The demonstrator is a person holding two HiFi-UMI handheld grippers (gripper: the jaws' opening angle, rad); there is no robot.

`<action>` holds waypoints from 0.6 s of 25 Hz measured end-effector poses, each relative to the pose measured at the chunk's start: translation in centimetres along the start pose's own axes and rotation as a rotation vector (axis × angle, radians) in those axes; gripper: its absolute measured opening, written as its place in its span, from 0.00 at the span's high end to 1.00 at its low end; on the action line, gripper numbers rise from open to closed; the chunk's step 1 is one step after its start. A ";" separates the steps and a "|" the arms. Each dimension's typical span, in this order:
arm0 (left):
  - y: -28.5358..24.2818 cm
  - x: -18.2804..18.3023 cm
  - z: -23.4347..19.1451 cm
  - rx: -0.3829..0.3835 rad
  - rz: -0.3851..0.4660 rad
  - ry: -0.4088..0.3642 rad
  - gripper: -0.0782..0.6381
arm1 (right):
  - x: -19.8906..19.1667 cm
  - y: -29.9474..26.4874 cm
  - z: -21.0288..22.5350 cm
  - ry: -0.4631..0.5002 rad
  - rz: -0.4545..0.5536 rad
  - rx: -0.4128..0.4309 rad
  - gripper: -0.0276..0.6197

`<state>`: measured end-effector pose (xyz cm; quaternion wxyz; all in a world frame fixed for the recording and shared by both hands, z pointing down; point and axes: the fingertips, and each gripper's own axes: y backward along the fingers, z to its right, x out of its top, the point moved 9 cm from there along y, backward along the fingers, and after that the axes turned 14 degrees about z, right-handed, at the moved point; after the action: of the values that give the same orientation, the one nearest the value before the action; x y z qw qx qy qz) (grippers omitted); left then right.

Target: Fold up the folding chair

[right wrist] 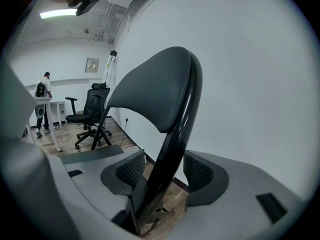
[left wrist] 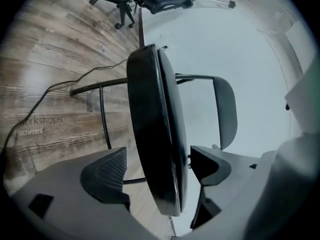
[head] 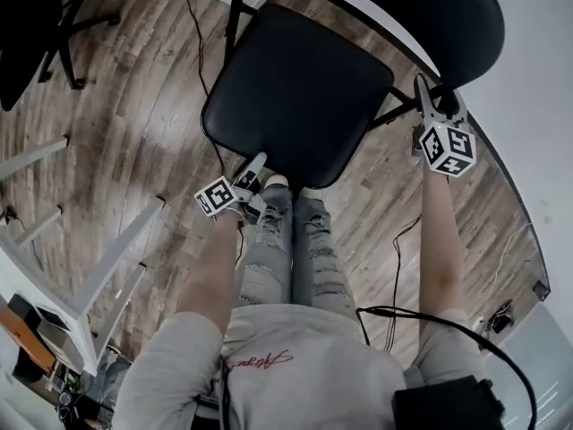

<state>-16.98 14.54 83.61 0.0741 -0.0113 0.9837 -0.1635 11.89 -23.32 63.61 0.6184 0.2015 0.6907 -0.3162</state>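
**Left claw** (left wrist: pixel 159 170): released. Its jaws stand apart around the front edge of the seat (left wrist: pixel 152 109), with the right-hand pad nearly touching and a slight gap at the other.
- Risk: with no clamp on, the edge may slide out once the seat is lifted, and the seat would drop back.

**Right claw** (right wrist: pixel 165 173): released. It straddles the frame tube (right wrist: pixel 176 134) below the backrest (right wrist: pixel 155 89), with clear space on both sides of the tube.
- Risk: a loose hold leaves the frame free to twist or tip as the seat swings.

**Chair** (head: pixel 269 106): unfolded, directly ahead of both claws, with the seat flat.

**Shoes** (head: pixel 276 182): just beside the left claw, under the seat's front edge.
- Risk: a dropped seat or a sliding leg would likely land here.

**Cable** (head: pixel 195 52): beyond the left claw, running beside the chair and under it.
- Risk: a closing leg could snag it.

**Floor** (head: pixel 134 106): smooth boards.
- Risk: the legs may skid.
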 end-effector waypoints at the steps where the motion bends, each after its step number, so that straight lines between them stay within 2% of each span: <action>1: -0.7 -0.2 -0.1 -0.013 -0.009 -0.004 0.34 | -0.1 -0.3 -0.1 -0.004 0.004 0.003 0.61; 4: -3.3 0.0 0.3 -0.049 0.045 0.009 0.34 | -0.4 -1.1 -0.4 0.018 -0.009 0.018 0.61; 7: -4.6 0.1 0.7 -0.025 0.095 -0.001 0.34 | -0.9 -1.5 -0.7 0.039 -0.065 0.032 0.63; 8: -4.6 0.2 0.7 -0.025 0.103 0.014 0.35 | -1.0 -1.4 -0.5 0.021 -0.069 0.022 0.74; 9: -4.5 0.2 0.6 -0.028 0.104 0.043 0.35 | -0.9 -1.4 -0.3 -0.007 -0.067 0.011 0.80; 12: -4.2 0.4 0.7 -0.029 0.092 0.130 0.37 | -0.7 -1.3 -0.1 -0.113 -0.057 0.005 0.85; 15: -4.0 0.4 1.2 -0.034 0.093 0.148 0.39 | -0.5 -1.3 0.5 -0.299 0.006 0.031 0.92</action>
<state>-17.20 10.34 83.73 0.0084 0.0455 0.9885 -0.1438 11.49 -24.55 64.34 0.7119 0.1637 0.5854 -0.3517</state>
